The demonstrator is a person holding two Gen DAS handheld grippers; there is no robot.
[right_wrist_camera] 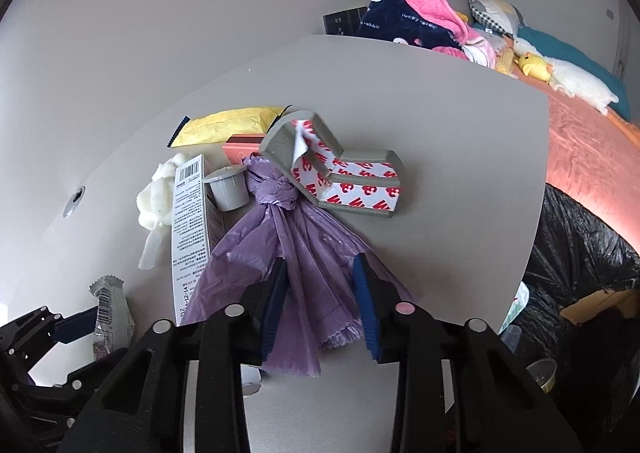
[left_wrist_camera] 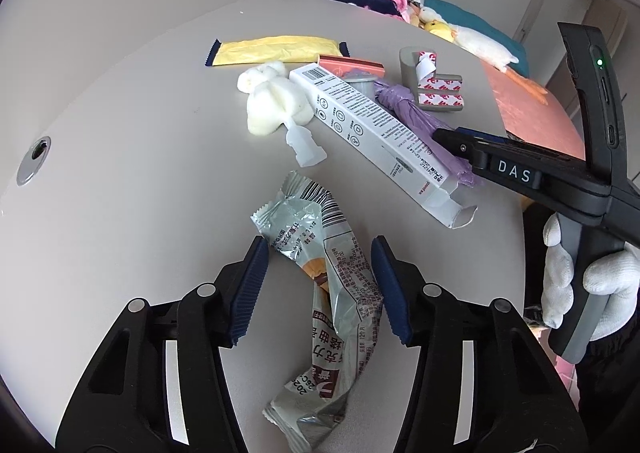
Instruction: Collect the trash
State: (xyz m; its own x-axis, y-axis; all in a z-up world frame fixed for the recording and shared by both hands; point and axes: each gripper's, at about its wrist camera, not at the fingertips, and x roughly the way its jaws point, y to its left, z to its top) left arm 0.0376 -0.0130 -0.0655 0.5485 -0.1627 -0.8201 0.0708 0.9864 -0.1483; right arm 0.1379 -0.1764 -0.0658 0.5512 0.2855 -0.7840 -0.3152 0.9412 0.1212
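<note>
My left gripper (left_wrist_camera: 320, 253) is open, its fingers on either side of a crumpled silver snack wrapper (left_wrist_camera: 320, 293) lying on the grey table (left_wrist_camera: 120, 173). My right gripper (right_wrist_camera: 320, 277) is open around the skirt of a knotted purple plastic bag (right_wrist_camera: 296, 253); it also shows in the left wrist view (left_wrist_camera: 444, 135). A long white carton (left_wrist_camera: 376, 133) lies beside the bag, also in the right wrist view (right_wrist_camera: 188, 229).
White cotton wads (left_wrist_camera: 272, 101), a yellow wrapper (left_wrist_camera: 276, 49), a pink box (left_wrist_camera: 352, 63), a small grey cup (right_wrist_camera: 228, 189) and grey foam pieces with red-printed tape (right_wrist_camera: 344, 177) lie on the table. A black trash bag (right_wrist_camera: 580, 265) hangs beyond the right edge. A bed with clothes (right_wrist_camera: 420, 25) stands behind.
</note>
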